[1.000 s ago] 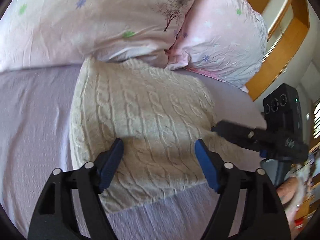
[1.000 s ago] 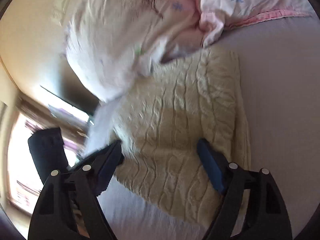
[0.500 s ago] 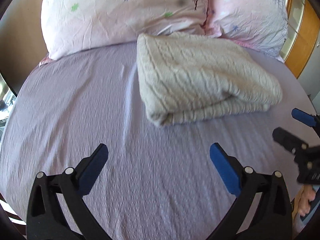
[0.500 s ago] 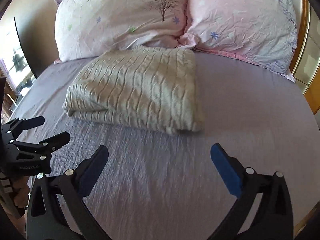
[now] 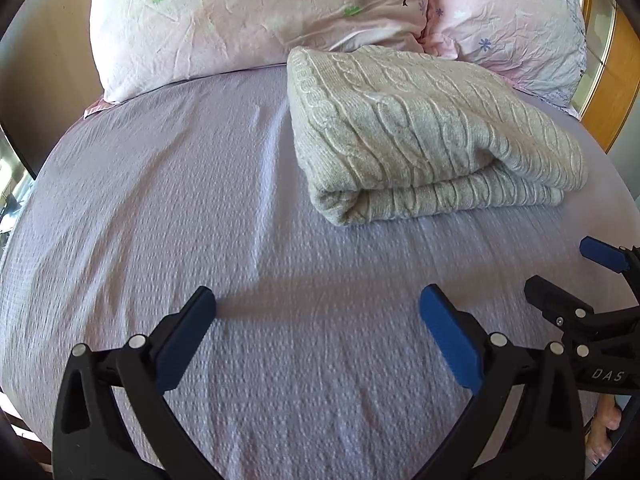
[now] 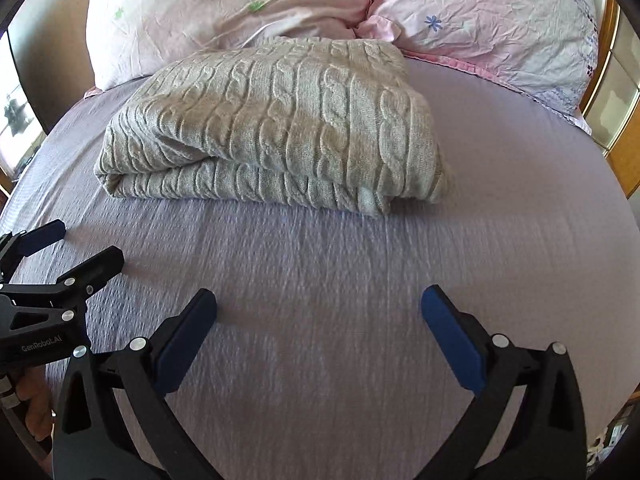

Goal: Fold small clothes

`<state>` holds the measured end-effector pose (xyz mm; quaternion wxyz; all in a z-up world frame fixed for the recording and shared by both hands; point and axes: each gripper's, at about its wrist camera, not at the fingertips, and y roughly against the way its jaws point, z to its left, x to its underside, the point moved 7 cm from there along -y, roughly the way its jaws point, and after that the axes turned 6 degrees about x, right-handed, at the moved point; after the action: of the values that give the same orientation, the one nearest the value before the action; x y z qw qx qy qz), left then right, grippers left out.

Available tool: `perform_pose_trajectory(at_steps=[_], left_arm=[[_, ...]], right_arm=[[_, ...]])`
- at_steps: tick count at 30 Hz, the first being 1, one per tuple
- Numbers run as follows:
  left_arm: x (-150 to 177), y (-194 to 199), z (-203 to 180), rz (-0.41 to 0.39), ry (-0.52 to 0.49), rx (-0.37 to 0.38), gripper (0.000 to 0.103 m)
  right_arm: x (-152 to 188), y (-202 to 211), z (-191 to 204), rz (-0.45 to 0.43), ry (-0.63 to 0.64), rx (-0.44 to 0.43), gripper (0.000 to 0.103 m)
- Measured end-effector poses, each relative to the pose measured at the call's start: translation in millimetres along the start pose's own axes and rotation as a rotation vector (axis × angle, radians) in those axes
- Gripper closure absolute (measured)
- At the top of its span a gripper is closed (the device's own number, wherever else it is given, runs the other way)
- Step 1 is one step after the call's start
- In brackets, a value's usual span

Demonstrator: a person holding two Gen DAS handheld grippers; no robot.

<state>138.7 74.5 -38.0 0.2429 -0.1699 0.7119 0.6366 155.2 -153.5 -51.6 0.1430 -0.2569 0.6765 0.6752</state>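
In the left wrist view, the left gripper with black arms and blue pads fills the lower part of the frame. Its jaws stand wide apart and hold nothing; between them only the lilac textured bed sheet is seen. To the right of the centre, in the upper half, the folded cream cable-knit sweater lies flat on the sheet, with its rolled edge toward the camera. Behind it, along the top of the frame, two pale pink pillows with small flower prints lean side by side, and the sweater's far edge reaches them. At the right edge, the right gripper enters the frame, also spread wide and empty, well apart from the sweater.

In the right wrist view, the left gripper shows at the left edge, the sweater lies in the upper centre, and the right gripper is wide open in the lower part.
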Motion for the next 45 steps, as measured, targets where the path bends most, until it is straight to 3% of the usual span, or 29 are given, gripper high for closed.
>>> perform_pose_trajectory(at_steps=[45], left_arm=[[-5.4,-3.9,-1.5,0.002,-0.007,0.003,0.002]], right_arm=[[-0.6,-0.5,0.3,0.003,-0.003,0.003,0.001]])
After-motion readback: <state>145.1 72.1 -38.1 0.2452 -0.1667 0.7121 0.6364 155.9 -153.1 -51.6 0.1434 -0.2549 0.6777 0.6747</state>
